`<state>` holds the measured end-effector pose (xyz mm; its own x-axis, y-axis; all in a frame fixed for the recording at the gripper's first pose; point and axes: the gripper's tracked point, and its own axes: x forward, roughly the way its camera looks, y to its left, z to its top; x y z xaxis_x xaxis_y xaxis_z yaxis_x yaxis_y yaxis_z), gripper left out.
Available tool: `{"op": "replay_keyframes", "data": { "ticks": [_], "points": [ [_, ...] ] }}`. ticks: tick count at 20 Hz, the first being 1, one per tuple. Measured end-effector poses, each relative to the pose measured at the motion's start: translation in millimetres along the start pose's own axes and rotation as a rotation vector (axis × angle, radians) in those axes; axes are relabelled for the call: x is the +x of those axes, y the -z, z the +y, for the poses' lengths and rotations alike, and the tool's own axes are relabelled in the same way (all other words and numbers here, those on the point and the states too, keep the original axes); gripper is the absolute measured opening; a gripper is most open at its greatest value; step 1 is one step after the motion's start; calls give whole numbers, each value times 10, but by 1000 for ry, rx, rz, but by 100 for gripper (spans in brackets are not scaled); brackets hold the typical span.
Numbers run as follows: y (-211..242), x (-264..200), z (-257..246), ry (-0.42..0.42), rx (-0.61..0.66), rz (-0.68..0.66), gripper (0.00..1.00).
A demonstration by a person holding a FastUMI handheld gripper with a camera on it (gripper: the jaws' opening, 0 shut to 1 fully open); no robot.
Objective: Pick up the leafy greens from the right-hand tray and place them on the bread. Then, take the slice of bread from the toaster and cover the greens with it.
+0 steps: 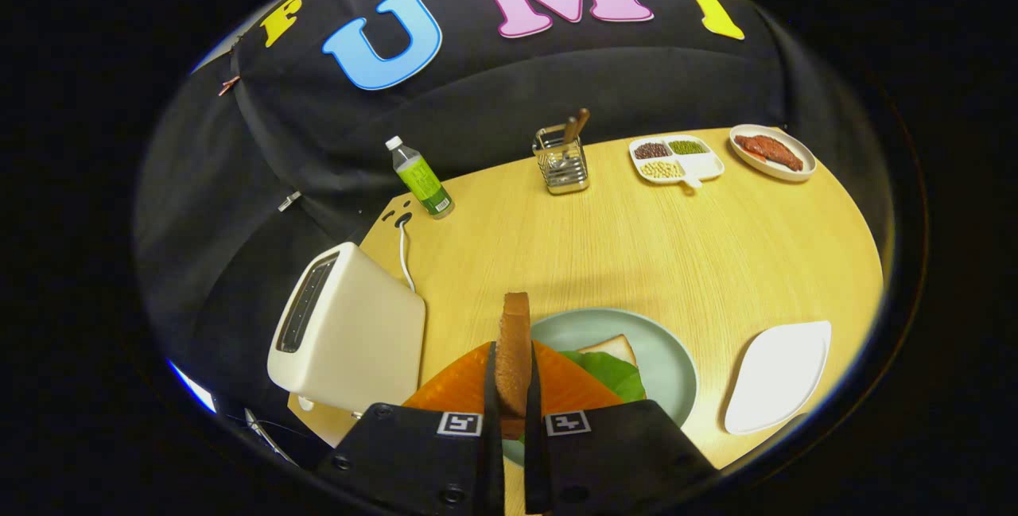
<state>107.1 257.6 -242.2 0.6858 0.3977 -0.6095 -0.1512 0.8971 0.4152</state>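
Jaws nearly closed here, both fingers pressing on the flat faces of a slice of bread (514,349), which stands upright on edge between them with its brown crust toward the camera and its top poking up past the fingertips. The gripper (513,389) hangs above the near edge of the desk (636,246), and there's orange on either side of the fingers, though what that orange surface is I cannot tell.

Just beyond the fingers sits a pale green plate (668,357). On it, a second slice of bread (612,347) lies flat, and the leafy greens (616,377) are spread on top of it, covering most of it so only a far corner of crust and crumb peeks out. So the greens are on the bread, and the covering slice is held up over the near side of the plate, not touching the greens.

To the left of the plate stands the white toaster (350,333), slots up, its white cord (404,254) running back across the desk. To the right of the plate, the white tray (779,373) lies bare.

Further back: a water bottle with a green label (421,179) near the far-left corner, a metal utensil holder (561,158) with wooden handles sticking out, a white divided dish of beans and grains (676,160), and beside that a small white plate with a reddish piece of food (773,152).
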Motion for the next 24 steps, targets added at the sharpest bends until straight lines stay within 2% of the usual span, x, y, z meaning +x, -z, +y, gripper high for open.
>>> {"op": "replay_keyframes", "data": {
  "ticks": [6, 9, 10, 12, 14, 17, 20, 22, 24],
  "points": [
    [43, 42, -389, 62, 59, 11, 15],
    [90, 41, -563, 108, 70, 12, 21],
    [104, 49, -619, 123, 64, 12, 30],
    [137, 58, -727, 154, 46, 15, 40],
    [175, 74, -836, 176, 27, 24, 57],
    [204, 24, -931, 188, 60, 24, 65],
    [92, -84, -1020, 217, 52, -25, 95],
    [18, -206, -1026, 218, 50, -47, 99],
    [-67, -352, -1024, 218, 55, -71, 99]
  ]
}}
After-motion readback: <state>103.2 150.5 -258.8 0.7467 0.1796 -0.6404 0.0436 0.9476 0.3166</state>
